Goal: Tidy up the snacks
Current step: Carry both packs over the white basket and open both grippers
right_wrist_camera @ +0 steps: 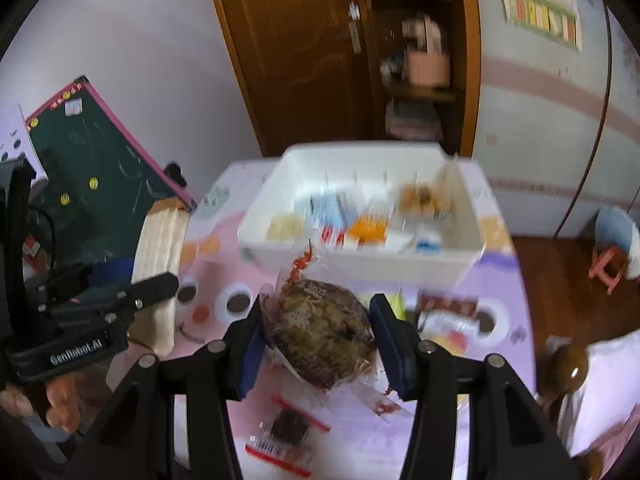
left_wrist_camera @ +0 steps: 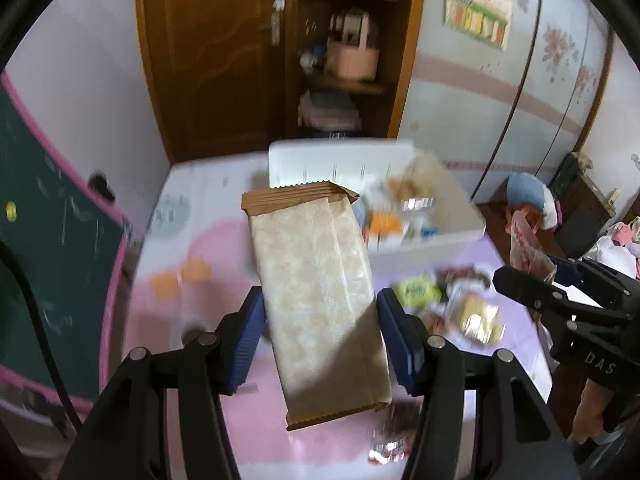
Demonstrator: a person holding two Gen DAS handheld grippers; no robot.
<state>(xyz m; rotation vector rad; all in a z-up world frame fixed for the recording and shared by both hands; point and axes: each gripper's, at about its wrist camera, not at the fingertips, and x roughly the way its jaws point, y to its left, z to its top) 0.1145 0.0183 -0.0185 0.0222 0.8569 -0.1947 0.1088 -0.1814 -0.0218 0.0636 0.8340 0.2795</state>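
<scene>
Left wrist: left claw (left_wrist_camera: pixel 320 336) clamps tan packet (left_wrist_camera: pixel 316 280); right claw (right_wrist_camera: pixel 316 344) clamps wrapped pastry (right_wrist_camera: pixel 320 332). White bin (right_wrist_camera: pixel 472 236) part-filled; several snacks remain on table (left_wrist_camera: pixel 192 240).

A lived-in home room, likely a child's. A wooden door (left_wrist_camera: pixel 216 52) stands beside open corner shelves (left_wrist_camera: pixel 352 36) crowded with small household items. A colourful chart (left_wrist_camera: pixel 478 8) hangs on a flower-patterned wardrobe (left_wrist_camera: pixel 520 80). A pink-framed chalkboard (right_wrist_camera: pixel 100 176) leans at the desk's left edge, and a cartoon-print cloth (left_wrist_camera: pixel 192 264) covers the desk.
</scene>
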